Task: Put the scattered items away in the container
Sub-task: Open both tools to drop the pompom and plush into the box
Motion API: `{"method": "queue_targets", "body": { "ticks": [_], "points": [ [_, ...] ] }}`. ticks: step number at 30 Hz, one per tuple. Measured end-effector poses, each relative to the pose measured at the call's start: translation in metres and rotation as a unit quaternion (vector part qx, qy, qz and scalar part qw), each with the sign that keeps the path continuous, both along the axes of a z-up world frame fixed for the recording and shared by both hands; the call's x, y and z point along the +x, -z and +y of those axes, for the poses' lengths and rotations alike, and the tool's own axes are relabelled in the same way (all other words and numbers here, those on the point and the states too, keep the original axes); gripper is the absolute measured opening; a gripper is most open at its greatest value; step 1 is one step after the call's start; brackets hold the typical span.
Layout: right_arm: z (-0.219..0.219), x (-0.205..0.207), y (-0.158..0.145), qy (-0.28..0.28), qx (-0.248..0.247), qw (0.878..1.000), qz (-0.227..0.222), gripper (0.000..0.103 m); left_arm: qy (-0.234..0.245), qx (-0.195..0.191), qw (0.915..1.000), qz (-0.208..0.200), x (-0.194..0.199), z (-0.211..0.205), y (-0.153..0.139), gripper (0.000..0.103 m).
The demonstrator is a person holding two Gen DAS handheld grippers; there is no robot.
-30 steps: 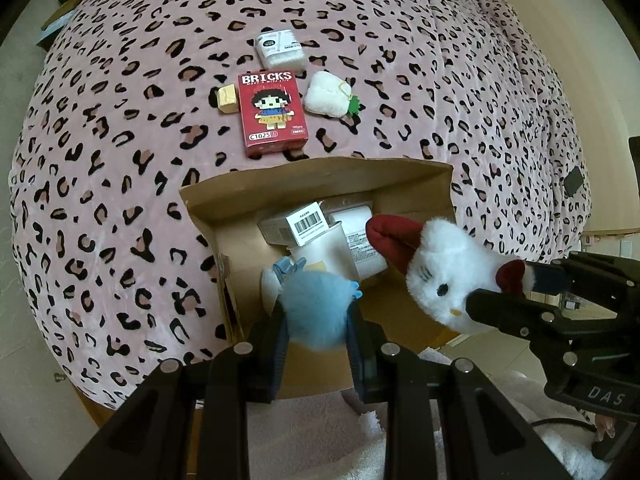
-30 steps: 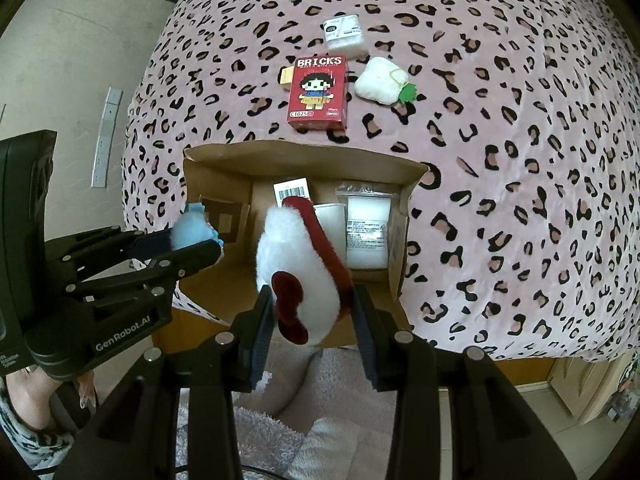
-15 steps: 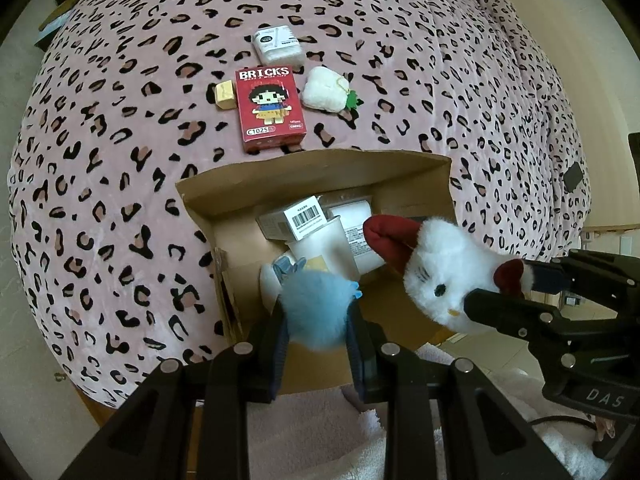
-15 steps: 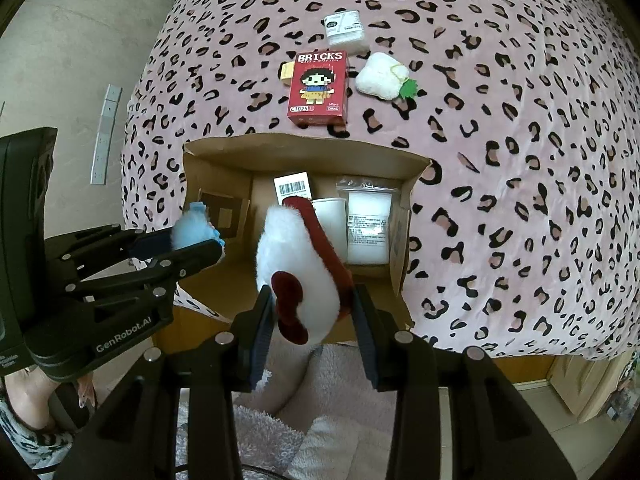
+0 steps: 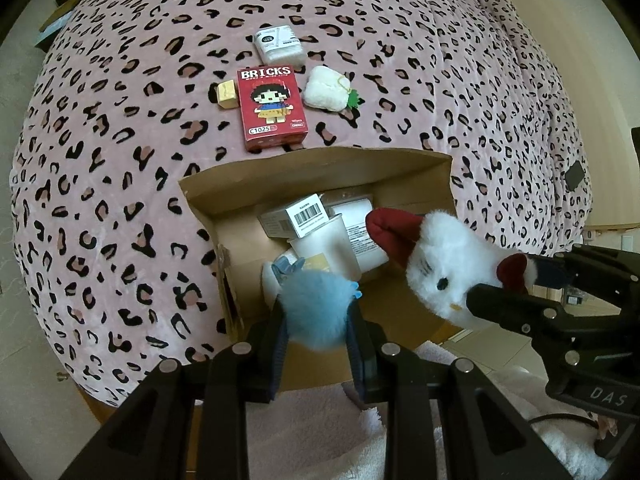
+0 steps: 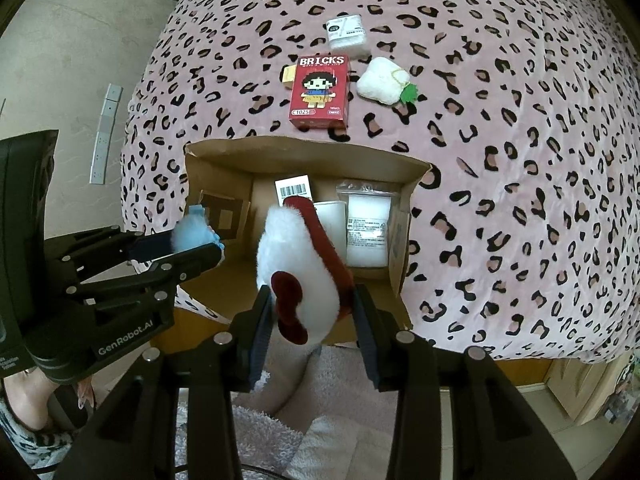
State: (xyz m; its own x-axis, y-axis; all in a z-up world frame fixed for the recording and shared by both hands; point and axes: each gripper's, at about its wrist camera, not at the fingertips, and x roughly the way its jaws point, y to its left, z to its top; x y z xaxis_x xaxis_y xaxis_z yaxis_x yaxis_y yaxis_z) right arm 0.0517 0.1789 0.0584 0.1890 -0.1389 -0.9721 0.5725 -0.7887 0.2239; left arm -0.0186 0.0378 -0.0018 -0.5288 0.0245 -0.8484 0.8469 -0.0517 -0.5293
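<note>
An open cardboard box (image 5: 320, 172) (image 6: 304, 156) lies on the leopard-print bed and holds several white packets. My left gripper (image 5: 316, 316) is shut on a fluffy blue plush (image 5: 316, 308) above the box's near left part; the plush shows in the right wrist view (image 6: 192, 232). My right gripper (image 6: 308, 304) is shut on a white cat plush with red bow (image 6: 296, 264) (image 5: 452, 264) above the box's near edge. Beyond the box lie a red BRICKS box (image 5: 272, 108) (image 6: 320, 92), a white radish plush (image 5: 326, 90) (image 6: 382, 80), a white packet (image 5: 278, 44) (image 6: 346, 32) and a small tan block (image 5: 227, 94).
The bed's near edge runs just under the box. A white fluffy rug (image 6: 288, 420) lies on the floor below the grippers. A dark flat object (image 5: 575, 175) lies at the bed's right side. Pale strips (image 6: 104, 132) lie on the floor at left.
Both grippers have drawn back and up a little with their plush toys; the box and the items on the bed look slightly farther away. Nothing was let go.
</note>
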Motion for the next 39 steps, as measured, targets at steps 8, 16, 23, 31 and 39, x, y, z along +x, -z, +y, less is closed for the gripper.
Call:
{"method": "queue_targets", "body": {
  "ticks": [8,16,23,31,39],
  "points": [
    [0.004,-0.005,-0.007,0.014,0.011,1.0,0.011,0.061,0.005,0.005,0.9998,-0.017,0.007,0.003,-0.002,0.051],
    [0.01,-0.005,-0.009,0.01,0.028,0.999,0.021,0.067,0.017,-0.002,0.9995,-0.026,0.005,0.004,-0.008,0.051],
    [0.011,-0.004,-0.008,0.011,0.028,0.999,0.021,0.067,0.028,-0.012,0.9991,-0.03,0.002,0.002,-0.012,0.051],
    [0.01,-0.004,-0.008,0.012,0.028,0.999,0.02,0.067,0.027,-0.011,0.9991,-0.03,0.001,0.002,-0.012,0.051],
    [0.011,-0.001,-0.004,0.012,0.03,0.999,0.017,0.067,0.028,-0.007,0.9992,-0.028,-0.001,0.002,-0.009,0.051]
  ]
}}
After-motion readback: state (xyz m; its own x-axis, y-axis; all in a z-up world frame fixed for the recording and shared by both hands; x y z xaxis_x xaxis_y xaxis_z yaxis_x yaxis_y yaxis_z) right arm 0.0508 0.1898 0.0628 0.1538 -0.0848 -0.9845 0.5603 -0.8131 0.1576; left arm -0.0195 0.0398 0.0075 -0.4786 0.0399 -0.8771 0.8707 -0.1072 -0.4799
